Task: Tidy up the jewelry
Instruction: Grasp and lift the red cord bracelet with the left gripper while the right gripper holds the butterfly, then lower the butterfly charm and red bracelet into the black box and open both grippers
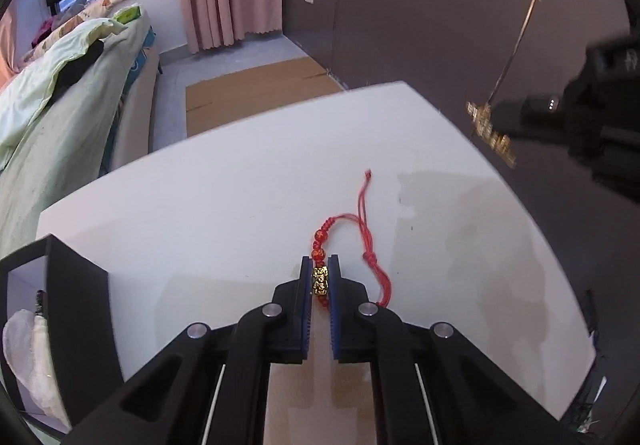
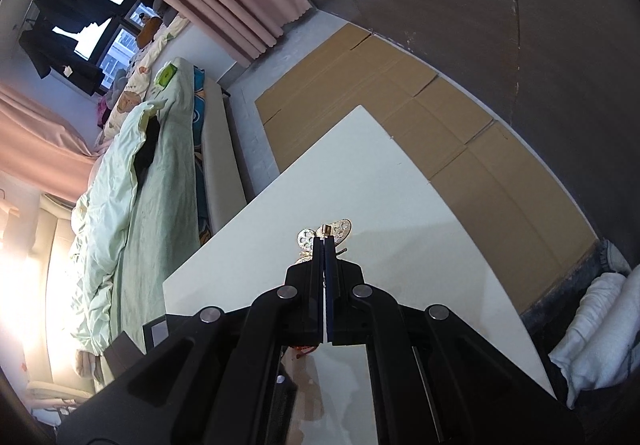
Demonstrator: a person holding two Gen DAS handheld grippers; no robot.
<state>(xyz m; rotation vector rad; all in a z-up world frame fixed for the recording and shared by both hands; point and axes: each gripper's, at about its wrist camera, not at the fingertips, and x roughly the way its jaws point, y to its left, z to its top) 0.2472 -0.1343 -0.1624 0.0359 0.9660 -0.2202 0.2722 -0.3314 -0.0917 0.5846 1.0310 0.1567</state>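
Observation:
A red cord bracelet [image 1: 320, 235] with red and gold beads lies on the white table [image 1: 200, 205]. My left gripper [image 1: 320, 262] is shut on its gold beads, and the cord tails [image 1: 366, 257] trail off to the right. In the right wrist view my right gripper [image 2: 323, 241] is shut on a gold butterfly-shaped ornament [image 2: 345, 227], held above the table [image 2: 400, 205]. That ornament [image 1: 494, 133] also shows blurred at the upper right of the left wrist view, under the dark body of the right gripper.
An open black box [image 1: 80, 305] with a white pouch [image 1: 24, 349] inside stands at the table's left edge. Flattened cardboard [image 2: 380, 85] covers the floor beyond the table. A bed [image 2: 152, 173] runs along the left and a dark wall [image 1: 440, 5] stands behind.

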